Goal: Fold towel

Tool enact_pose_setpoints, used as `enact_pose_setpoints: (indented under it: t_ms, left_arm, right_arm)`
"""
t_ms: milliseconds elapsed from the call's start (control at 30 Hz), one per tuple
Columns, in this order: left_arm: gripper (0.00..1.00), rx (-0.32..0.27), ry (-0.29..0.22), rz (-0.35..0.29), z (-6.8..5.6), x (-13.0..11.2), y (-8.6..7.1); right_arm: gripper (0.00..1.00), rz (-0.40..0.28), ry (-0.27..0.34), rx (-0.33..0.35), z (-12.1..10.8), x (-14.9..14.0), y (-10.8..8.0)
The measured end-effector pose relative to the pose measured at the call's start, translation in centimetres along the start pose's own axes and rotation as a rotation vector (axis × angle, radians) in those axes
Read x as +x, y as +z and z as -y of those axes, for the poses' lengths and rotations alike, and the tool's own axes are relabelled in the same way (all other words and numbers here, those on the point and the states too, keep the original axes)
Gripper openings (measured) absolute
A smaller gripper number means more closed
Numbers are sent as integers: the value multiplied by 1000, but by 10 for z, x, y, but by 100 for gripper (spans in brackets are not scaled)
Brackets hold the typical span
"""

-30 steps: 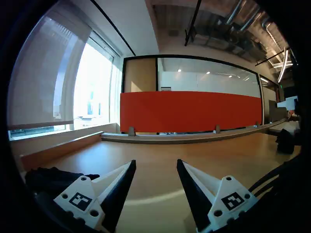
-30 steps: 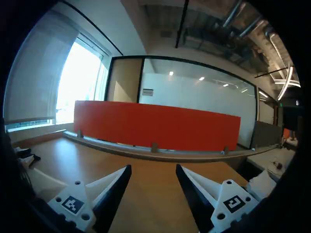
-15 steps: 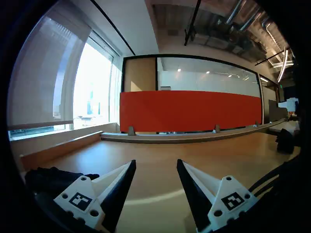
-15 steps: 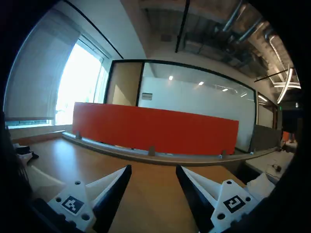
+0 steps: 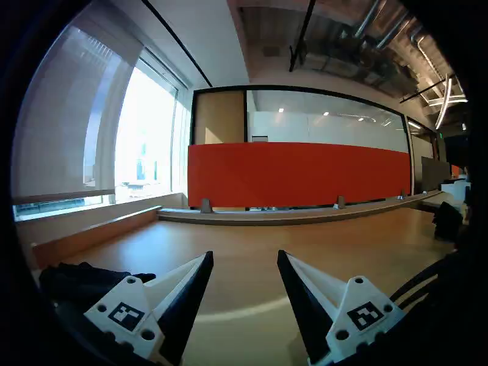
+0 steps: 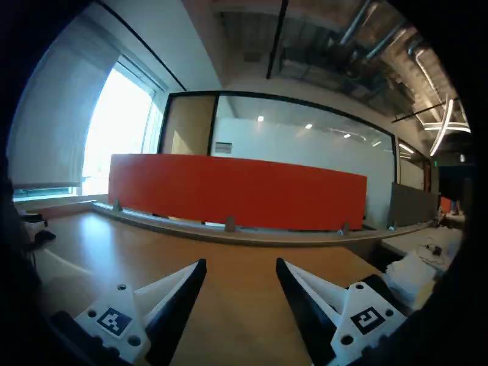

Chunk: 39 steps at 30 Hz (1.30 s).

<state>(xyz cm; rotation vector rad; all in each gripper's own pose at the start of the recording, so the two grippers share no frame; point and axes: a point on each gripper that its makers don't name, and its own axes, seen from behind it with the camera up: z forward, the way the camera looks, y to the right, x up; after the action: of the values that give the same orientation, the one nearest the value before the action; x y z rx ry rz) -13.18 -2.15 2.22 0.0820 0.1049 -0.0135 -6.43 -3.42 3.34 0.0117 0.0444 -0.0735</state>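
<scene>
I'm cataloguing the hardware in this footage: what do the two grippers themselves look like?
Both the left gripper and right gripper have two pointed, wedge-shaped fingers, white outside with black inner faces. Each finger's base carries a square black-and-white marker with small holes around it. Black cables run beside the left gripper.

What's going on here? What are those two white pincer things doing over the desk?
A person holds a two-finger gripper in each hand. The left gripper and the right gripper both hover low over a wooden table, pointing toward an orange divider panel. Both are open and grip nothing, so no folding has begun. A white pile lies off to the right gripper's right; whether it is cloth or paper, I cannot tell. A dark bundle lies beside the left gripper.
</scene>
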Motion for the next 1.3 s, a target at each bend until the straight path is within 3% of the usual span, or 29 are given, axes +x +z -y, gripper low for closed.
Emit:
enact_pose_setpoints:
  t_ms: [600,1000,1300]
  left_arm:
    - [77,0,0,0,0,0,0]
    - [77,0,0,-1,-1,-1,1]
    - [77,0,0,0,0,0,1]
  right_arm:
    - [88,10,106,-53,-47,-40,-2]
    - [88,11,137,-53,-50,-52,-12]
    - [88,-14,120,-32,-39,-49,-17]
